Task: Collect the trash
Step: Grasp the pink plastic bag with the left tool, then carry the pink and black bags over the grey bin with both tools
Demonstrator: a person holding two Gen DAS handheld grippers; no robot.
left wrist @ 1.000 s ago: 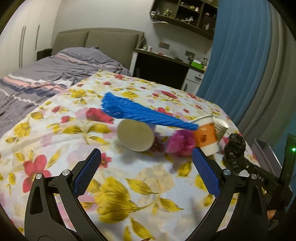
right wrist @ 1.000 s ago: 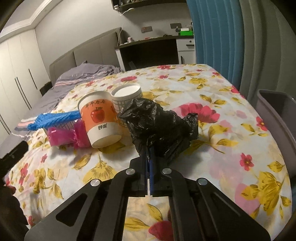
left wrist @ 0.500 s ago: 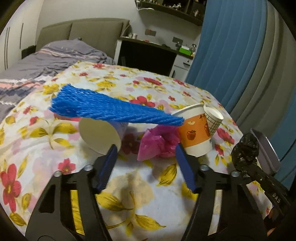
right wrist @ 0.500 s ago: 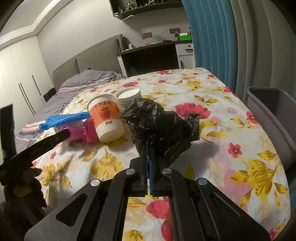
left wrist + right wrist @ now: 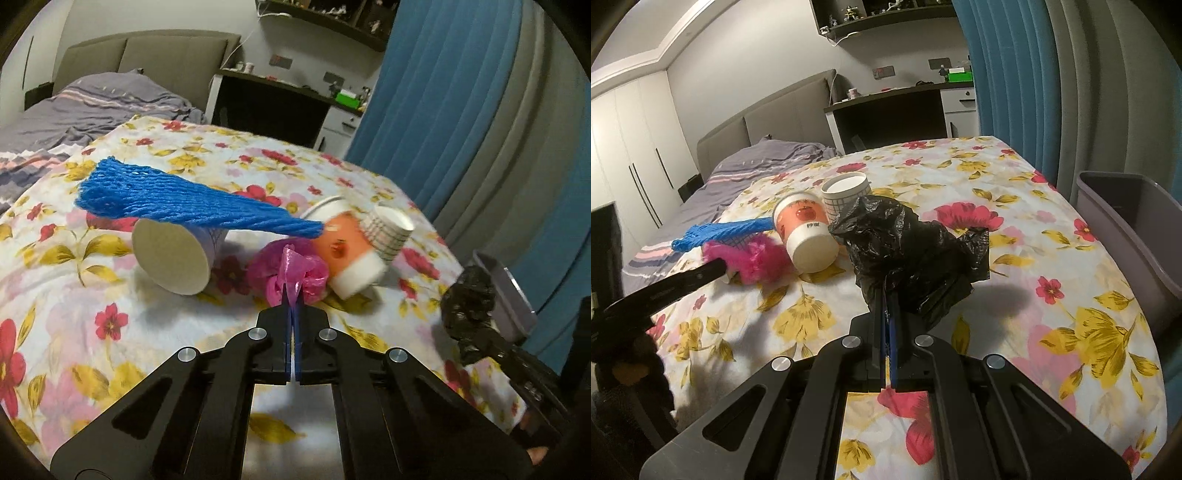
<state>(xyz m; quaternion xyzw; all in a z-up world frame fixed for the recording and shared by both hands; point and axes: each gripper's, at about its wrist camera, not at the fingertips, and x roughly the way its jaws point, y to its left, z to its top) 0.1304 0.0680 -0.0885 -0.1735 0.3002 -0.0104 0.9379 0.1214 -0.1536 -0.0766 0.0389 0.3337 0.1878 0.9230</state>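
On the flower-patterned bedspread (image 5: 110,325), beside the grey plastic bin (image 5: 1126,221), the crumpled black plastic bag (image 5: 908,254) was gripped by the right claw (image 5: 886,306). The crumpled pink plastic wrapper (image 5: 295,273) was clenched by the left claw (image 5: 293,299); it should be lifted gently, clear of the tilted orange paper cup (image 5: 347,251).

Left gripper (image 5: 293,295) pinching pink plastic bag (image 5: 295,271) on floral bedspread (image 5: 110,314). Blue foam net (image 5: 177,201) lying across tipped paper cup (image 5: 173,254). Orange cup (image 5: 347,254) leaning beside checked cup (image 5: 389,232). Black bag (image 5: 467,306) hanging at right.
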